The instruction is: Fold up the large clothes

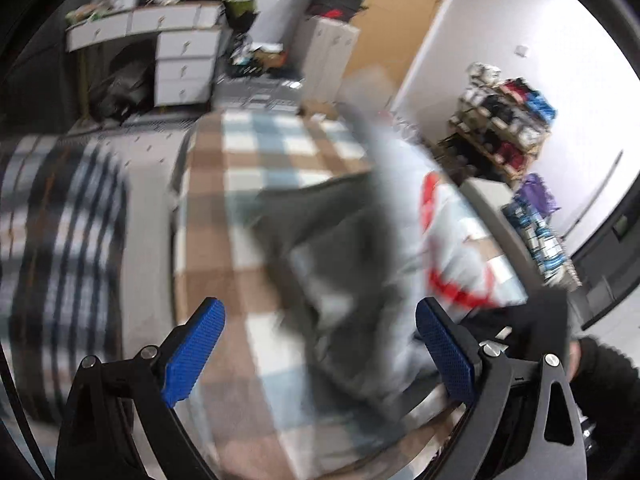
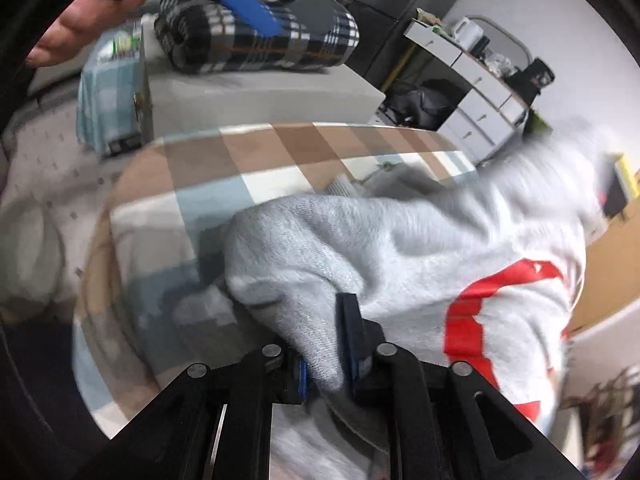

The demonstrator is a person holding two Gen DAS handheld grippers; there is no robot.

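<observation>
Here, one right gripper [image 2: 326, 344] pinches a fold of the single pale grey fleece sweatshirt with red print [image 2: 400, 248], its jaws nearly together on the cloth. One left gripper [image 1: 320, 350] has its blue pads wide apart, nothing between them. The sweatshirt lies bunched on a brown, blue and white checked blanket [image 2: 180, 208]. Beyond lie one rolled dark plaid blanket [image 2: 256, 36] and one white drawer unit [image 1: 184, 68].

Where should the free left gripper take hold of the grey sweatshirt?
Probably on the sweatshirt's loose far edge, from above. The right gripper already pinches a bunched fold, and the left gripper hangs open over the checked blanket. A second, spread-apart grip would let it be laid flat.
</observation>
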